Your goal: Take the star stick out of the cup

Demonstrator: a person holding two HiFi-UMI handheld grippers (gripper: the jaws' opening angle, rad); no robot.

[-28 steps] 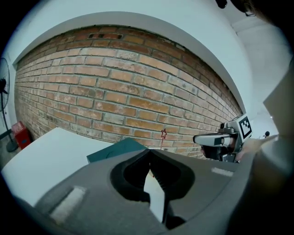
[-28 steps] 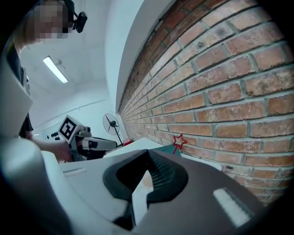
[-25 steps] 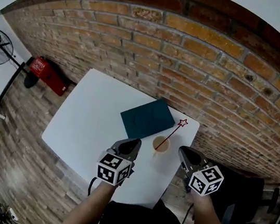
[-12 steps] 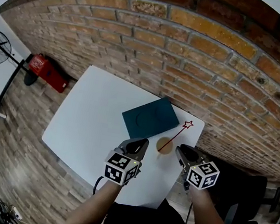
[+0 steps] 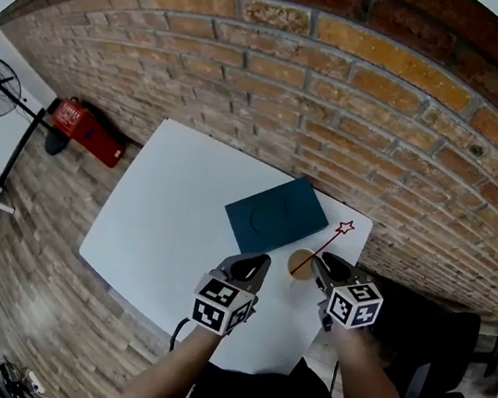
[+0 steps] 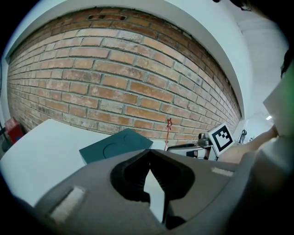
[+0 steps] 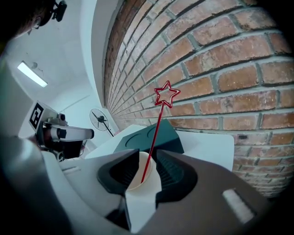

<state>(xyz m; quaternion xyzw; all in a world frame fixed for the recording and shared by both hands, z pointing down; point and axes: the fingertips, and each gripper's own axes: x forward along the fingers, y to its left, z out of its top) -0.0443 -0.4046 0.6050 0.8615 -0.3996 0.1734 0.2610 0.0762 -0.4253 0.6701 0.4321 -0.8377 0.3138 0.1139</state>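
Two grippers, one target: your right gripper [image 5: 319, 264], jaws just opened wide and holding nothing, frames the paper cup [image 7: 137, 170] so the leaning star stick [image 7: 159, 120] inside it lines up with their gap; your left gripper [image 5: 260, 263] hovers alongside, pinched shut and empty.

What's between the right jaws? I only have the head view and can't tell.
Observer: The right gripper has just been opening its jaws. The red wire star stick stands between them, and the pads don't touch it.
Operator: Is it in the cup?
Observer: Yes, its lower end sits inside the pale paper cup.
Operator: Left jaws?
Observer: The left gripper is shut, with nothing in it.
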